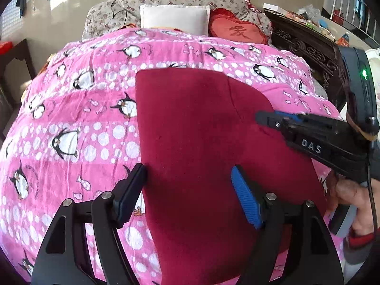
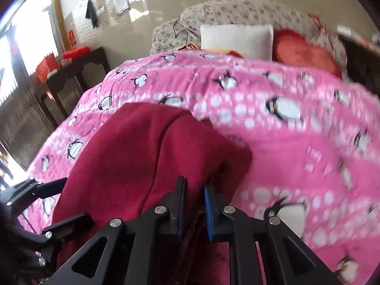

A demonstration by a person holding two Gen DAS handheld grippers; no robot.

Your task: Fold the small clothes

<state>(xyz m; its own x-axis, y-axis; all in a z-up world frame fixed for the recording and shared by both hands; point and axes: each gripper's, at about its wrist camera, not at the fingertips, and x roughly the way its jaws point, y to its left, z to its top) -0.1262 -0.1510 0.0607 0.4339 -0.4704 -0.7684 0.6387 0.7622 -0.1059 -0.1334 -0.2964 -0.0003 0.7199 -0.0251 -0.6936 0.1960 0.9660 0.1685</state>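
Garment: dark red garment (image 1: 201,142) lies flat on the pink penguin blanket (image 1: 78,123), near the blanket's near side; far edge straight, far right corner rounded, one seam line running down its middle.
Garment, right wrist view: same garment (image 2: 133,156), right-hand portion bunched up into a raised fold; left portion flatter.
Left gripper: left gripper (image 1: 188,194) has its jaws wide apart, pointing down over the near part of the garment; black finger at the garment's left edge, blue-padded finger (image 1: 247,201) over the cloth; pads press on nothing.
Right gripper: right gripper (image 2: 193,204) has its jaws narrow, pinching a fold of the red cloth between the pads; in the left wrist view its tip (image 1: 268,118) sits at the garment's right edge.
Hand: hand (image 1: 351,204) on the right gripper's handle, red cuff at the wrist.
Edges: garment's left edge straight, with blanket showing beside it; right edge curves under the right gripper.
Open room: wide strip of bare blanket to the left and beyond the far edge, up to the white pillow (image 1: 174,19) and red cushion (image 1: 237,33).
Limits: dark carved furniture (image 1: 306,45) close along the bed's right; dark side table (image 2: 71,71) well apart on the left.
Image quality: right side of right wrist view is blurred.
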